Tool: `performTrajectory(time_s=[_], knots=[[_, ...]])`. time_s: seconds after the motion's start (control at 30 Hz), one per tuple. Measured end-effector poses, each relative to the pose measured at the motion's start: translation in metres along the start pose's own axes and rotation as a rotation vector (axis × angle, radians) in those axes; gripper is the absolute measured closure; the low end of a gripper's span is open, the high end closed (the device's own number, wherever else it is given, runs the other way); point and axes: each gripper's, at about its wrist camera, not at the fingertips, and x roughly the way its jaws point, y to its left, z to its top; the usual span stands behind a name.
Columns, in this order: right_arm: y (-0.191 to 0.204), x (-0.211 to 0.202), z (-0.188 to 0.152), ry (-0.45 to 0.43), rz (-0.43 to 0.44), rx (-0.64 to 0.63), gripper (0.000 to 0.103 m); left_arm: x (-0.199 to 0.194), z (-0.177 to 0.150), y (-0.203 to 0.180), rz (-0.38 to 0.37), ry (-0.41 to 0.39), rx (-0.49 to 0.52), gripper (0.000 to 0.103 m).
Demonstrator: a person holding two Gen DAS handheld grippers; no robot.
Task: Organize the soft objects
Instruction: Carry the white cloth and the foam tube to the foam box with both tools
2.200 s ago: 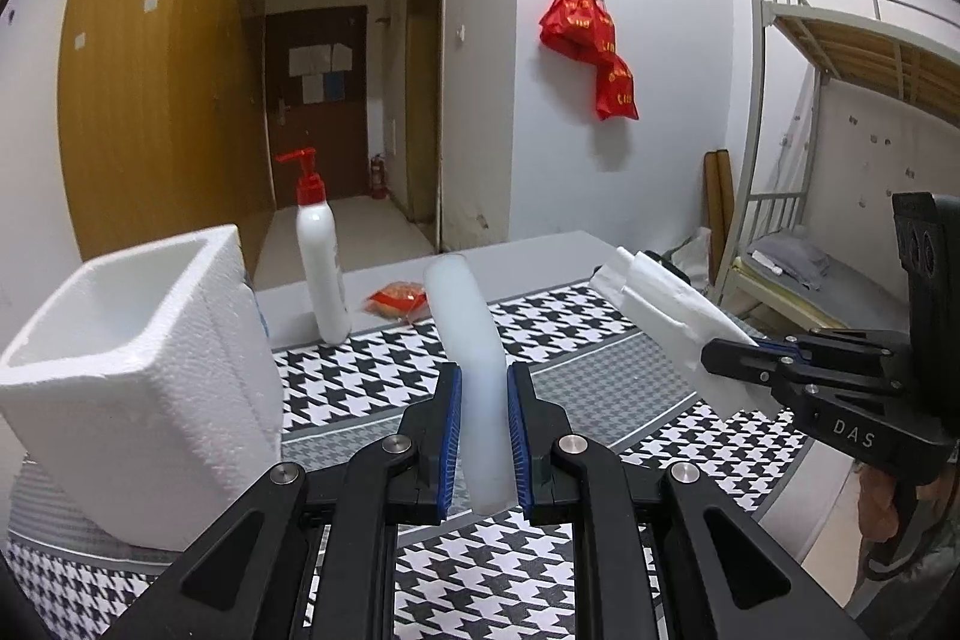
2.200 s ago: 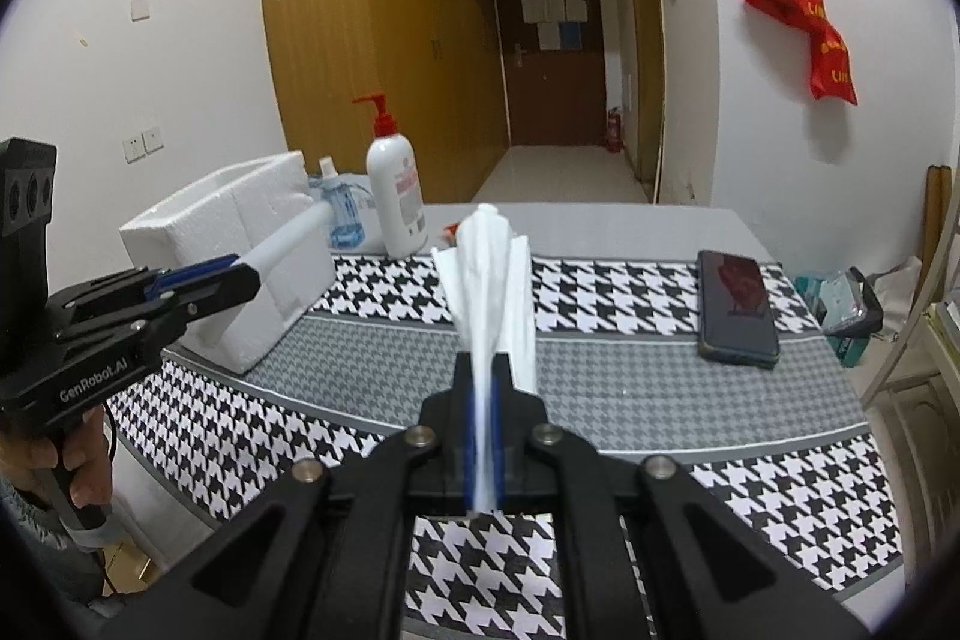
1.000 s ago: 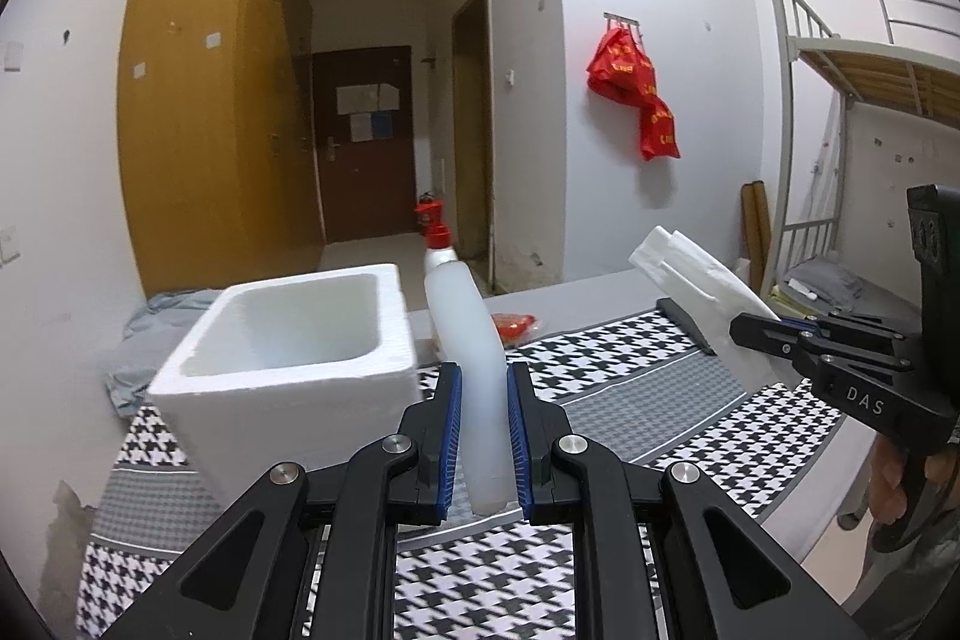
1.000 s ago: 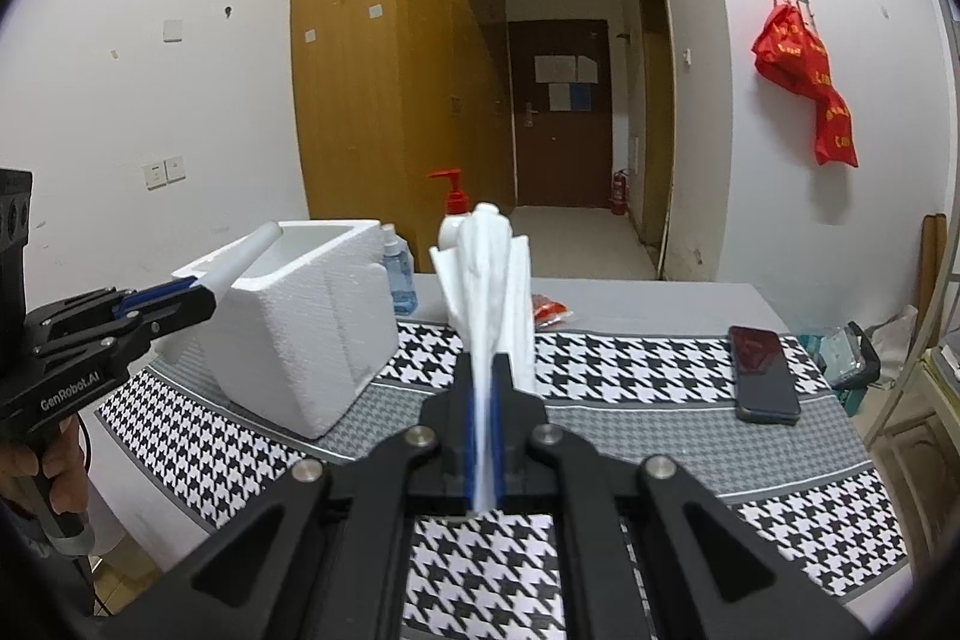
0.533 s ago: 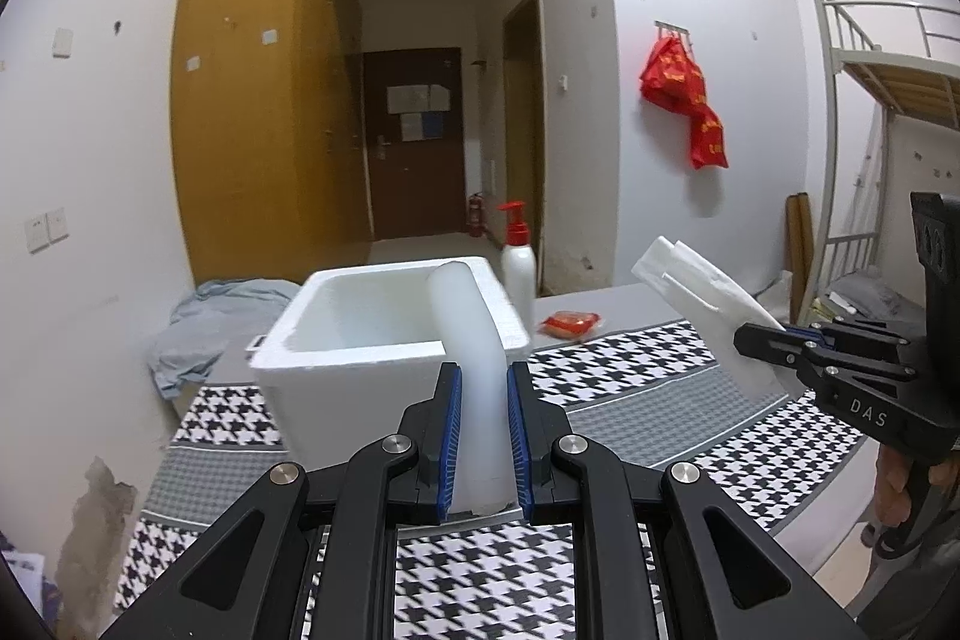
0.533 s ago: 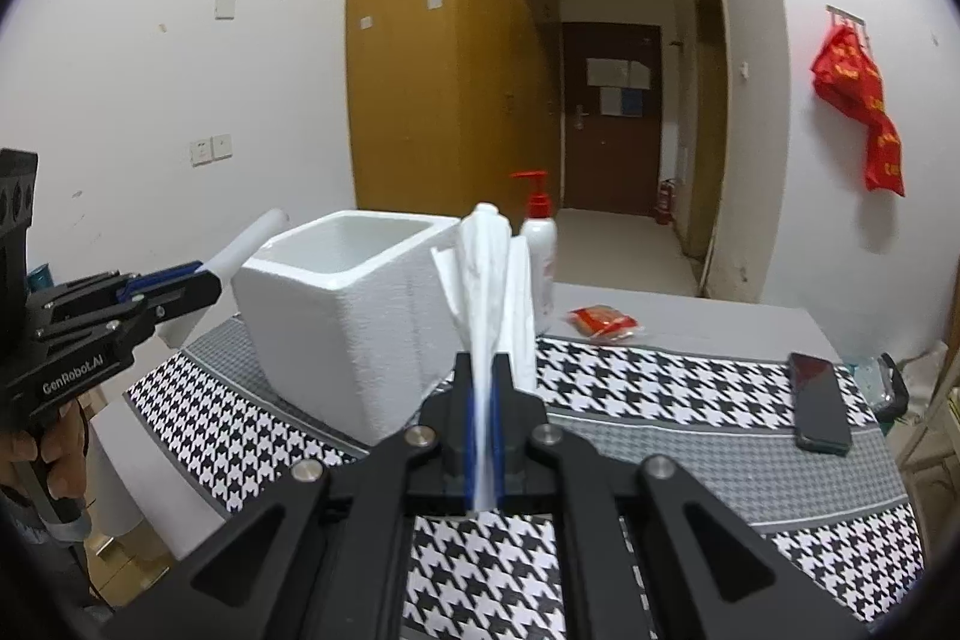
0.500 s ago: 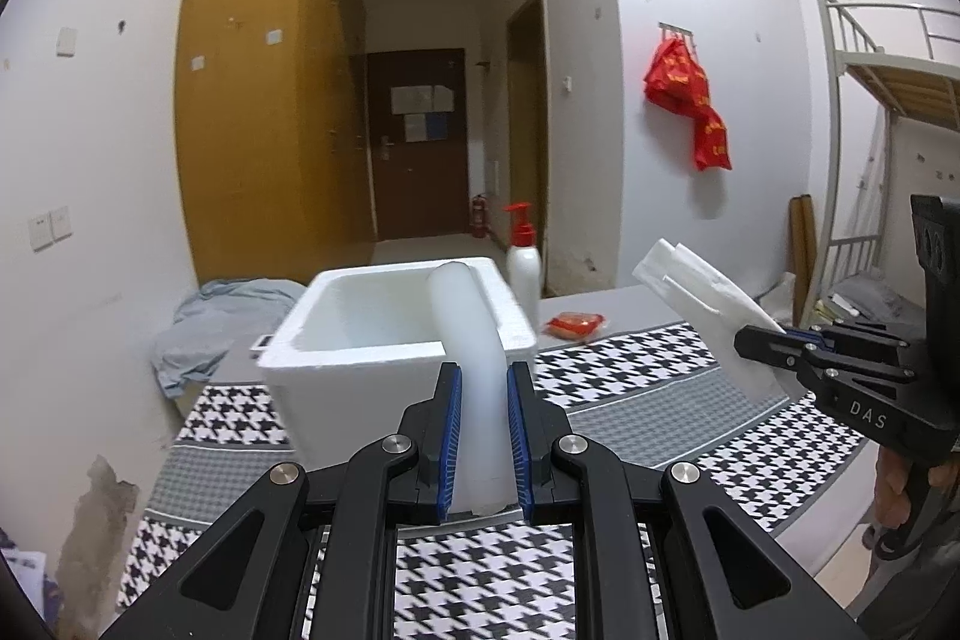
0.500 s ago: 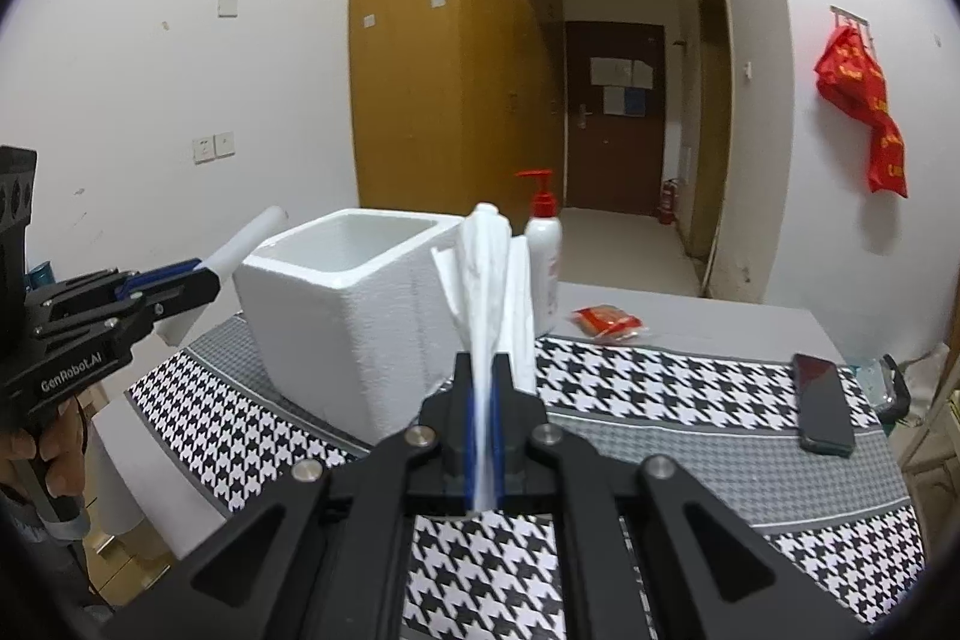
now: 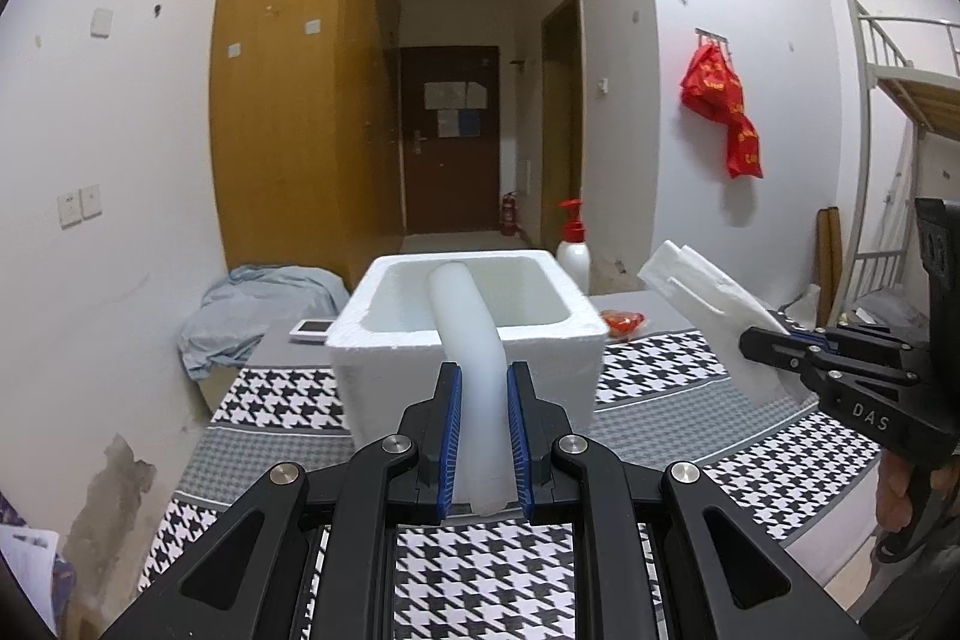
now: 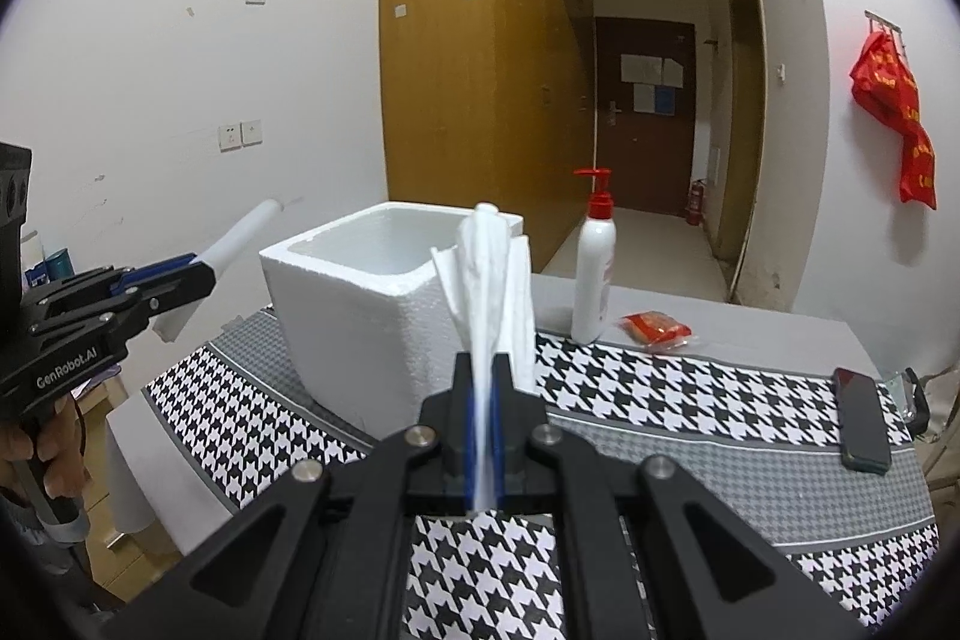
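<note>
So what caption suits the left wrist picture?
Left gripper clamps a white foam tube before an open foam box; right gripper holds folded foam sheet.

Left gripper (image 9: 483, 436): matte black linkage arms, silver pivot screws, ribbed blue pads (image 9: 451, 439), white "GenRobot.AI" lettering on side. Right gripper (image 10: 482, 436): same black build, silver screws, blue pads, "DAS" marking.

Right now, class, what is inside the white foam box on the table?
The foam box looks empty along its far inner walls. The foam tube in the left tongs and the near wall hide its bottom.
</note>
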Motion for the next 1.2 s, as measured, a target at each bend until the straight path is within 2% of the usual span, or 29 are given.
performTrajectory(time_s=[0.57, 0.97, 1.2], knots=[[0.011, 0.017, 0.021, -0.002, 0.005, -0.026, 0.097, -0.003, 0.0, 0.026, 0.074, -0.003, -0.022, 0.087], [0.027, 0.033, 0.046, -0.012, 0.044, -0.058, 0.097, -0.009, -0.003, 0.043, 0.15, 0.001, -0.031, 0.087], [0.038, 0.049, 0.056, 0.001, 0.073, -0.072, 0.097, -0.007, -0.008, 0.057, 0.171, 0.016, -0.057, 0.087]])
